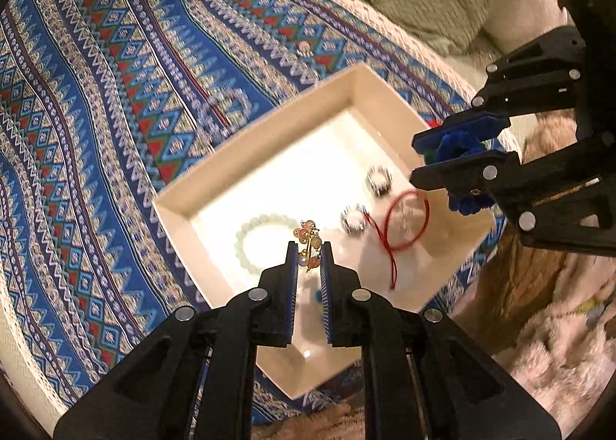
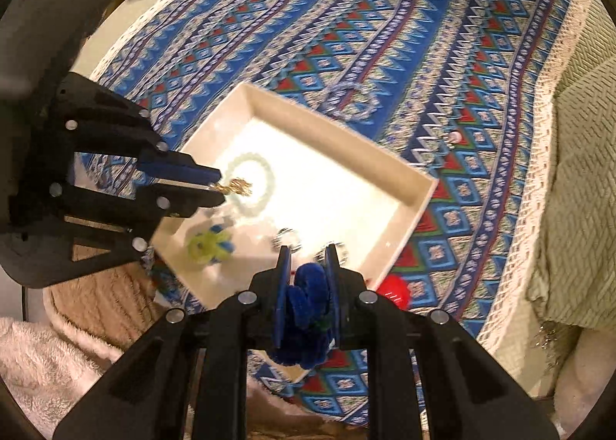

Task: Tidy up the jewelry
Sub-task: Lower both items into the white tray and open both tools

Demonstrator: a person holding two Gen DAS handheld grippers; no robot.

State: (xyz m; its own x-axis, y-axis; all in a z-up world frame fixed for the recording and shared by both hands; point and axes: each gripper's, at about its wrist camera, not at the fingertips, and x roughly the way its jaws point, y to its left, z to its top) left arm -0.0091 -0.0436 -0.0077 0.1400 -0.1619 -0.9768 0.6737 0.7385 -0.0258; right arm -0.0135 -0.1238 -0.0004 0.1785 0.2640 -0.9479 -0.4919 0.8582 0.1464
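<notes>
partly sorted: pale bead bracelet, red cord and two rings already in the white box. left claw clamped on a gold beaded piece, right claw clamped on a blue fuzzy flower, both over the box; clear bracelet and small charm left on the far patterned cloth.

A shallow white tray sits askew on the patterned cloth. Inside lie a pale green bead bracelet, two silver rings and just beside each other, a red cord loop with loose tails, and a yellow-green and blue fuzzy flower. A gold bracelet with pink and cream beads hangs over the tray, pinched; a blue fuzzy flower is likewise held. A clear bead bracelet and a small pink-stone piece lie on the cloth outside.
</notes>
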